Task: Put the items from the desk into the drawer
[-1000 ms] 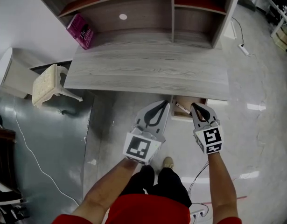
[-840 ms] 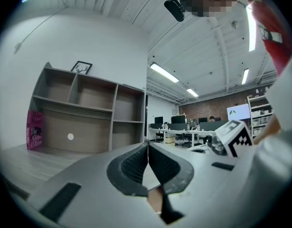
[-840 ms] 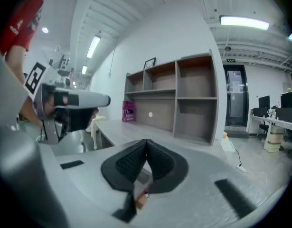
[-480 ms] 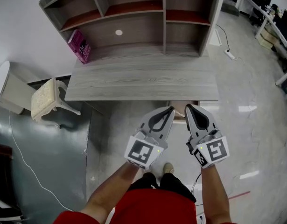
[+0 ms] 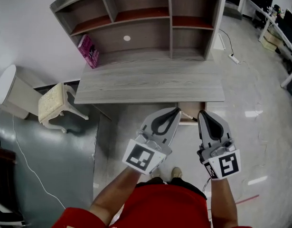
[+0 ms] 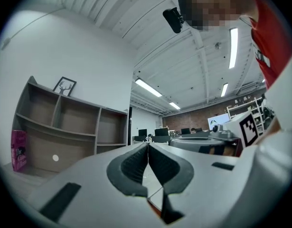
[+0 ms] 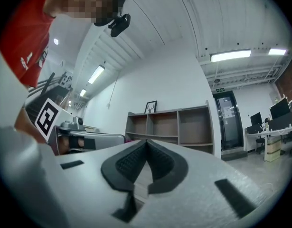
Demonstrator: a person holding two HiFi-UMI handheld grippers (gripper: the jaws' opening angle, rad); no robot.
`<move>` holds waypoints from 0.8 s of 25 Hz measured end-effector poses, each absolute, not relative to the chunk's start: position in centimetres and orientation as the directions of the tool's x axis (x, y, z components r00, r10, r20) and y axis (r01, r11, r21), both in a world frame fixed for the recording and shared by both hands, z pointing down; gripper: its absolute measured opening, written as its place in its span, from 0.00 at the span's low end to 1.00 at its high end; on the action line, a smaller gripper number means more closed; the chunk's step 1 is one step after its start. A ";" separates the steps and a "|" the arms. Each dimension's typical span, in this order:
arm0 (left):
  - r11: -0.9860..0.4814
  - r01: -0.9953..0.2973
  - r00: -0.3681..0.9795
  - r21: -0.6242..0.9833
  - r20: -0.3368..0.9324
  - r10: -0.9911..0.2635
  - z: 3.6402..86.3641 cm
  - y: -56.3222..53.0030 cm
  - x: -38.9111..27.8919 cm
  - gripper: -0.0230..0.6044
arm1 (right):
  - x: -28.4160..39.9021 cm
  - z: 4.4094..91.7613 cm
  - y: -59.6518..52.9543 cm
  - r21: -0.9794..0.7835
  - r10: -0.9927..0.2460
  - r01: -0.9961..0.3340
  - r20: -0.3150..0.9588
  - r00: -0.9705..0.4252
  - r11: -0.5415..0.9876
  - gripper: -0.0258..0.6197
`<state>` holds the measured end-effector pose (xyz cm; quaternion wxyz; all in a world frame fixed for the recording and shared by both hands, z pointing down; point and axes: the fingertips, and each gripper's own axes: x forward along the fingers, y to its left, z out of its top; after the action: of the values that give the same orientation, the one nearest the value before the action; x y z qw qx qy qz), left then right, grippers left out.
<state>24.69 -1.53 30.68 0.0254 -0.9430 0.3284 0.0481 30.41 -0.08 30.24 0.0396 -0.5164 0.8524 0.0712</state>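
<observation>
In the head view, a grey wood-grain surface (image 5: 150, 82) carries a shelf unit (image 5: 146, 18) along its back edge. A pink box (image 5: 89, 51) stands tilted at the back left corner against the unit's lower left bay (the only loose item to be seen on top). Under the front edge, toward the right, a drawer (image 5: 189, 120) is pulled partly out; what lies in it cannot be made out. The left tool (image 5: 175, 111) and the right tool (image 5: 202, 114) are held side by side over the floor just in front of the surface, their tips on either side of the drawer and well apart from the pink box. A cream stool (image 5: 53, 106) sits beside the surface's left end, and a power strip (image 5: 233, 58) lies on the floor to the right. In the left gripper view, the left tool's jaws are pressed together with nothing between them; beyond them are the shelves, the pink box low at the left, and a framed picture (image 6: 64, 86) on top of the unit. In the right gripper view, the right tool's jaws likewise meet, empty, with the shelves straight ahead and a glass door (image 7: 230, 122) to their right.
</observation>
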 end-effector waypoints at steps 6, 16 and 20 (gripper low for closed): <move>-0.788 -0.615 0.784 -0.033 -0.135 -0.607 29.1 -1.1 23.8 0.05 | 29.6 29.4 0.0 0.042 -0.870 -0.880 -0.135 -0.475 0.473 0.04; -0.786 -0.616 0.783 -0.043 -0.140 -0.606 28.7 -1.1 23.8 0.05 | 28.9 28.8 -0.2 0.076 -0.863 -0.875 -0.143 -0.484 0.478 0.04; -0.786 -0.618 0.781 -0.029 -0.140 -0.609 28.9 -1.2 23.8 0.05 | 29.2 29.1 0.0 0.074 -0.866 -0.876 -0.135 -0.482 0.476 0.04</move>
<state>23.82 -1.18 28.91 0.0367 -0.9429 0.3253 0.0617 29.19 -0.04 29.14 0.0393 -0.5076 0.8582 0.0663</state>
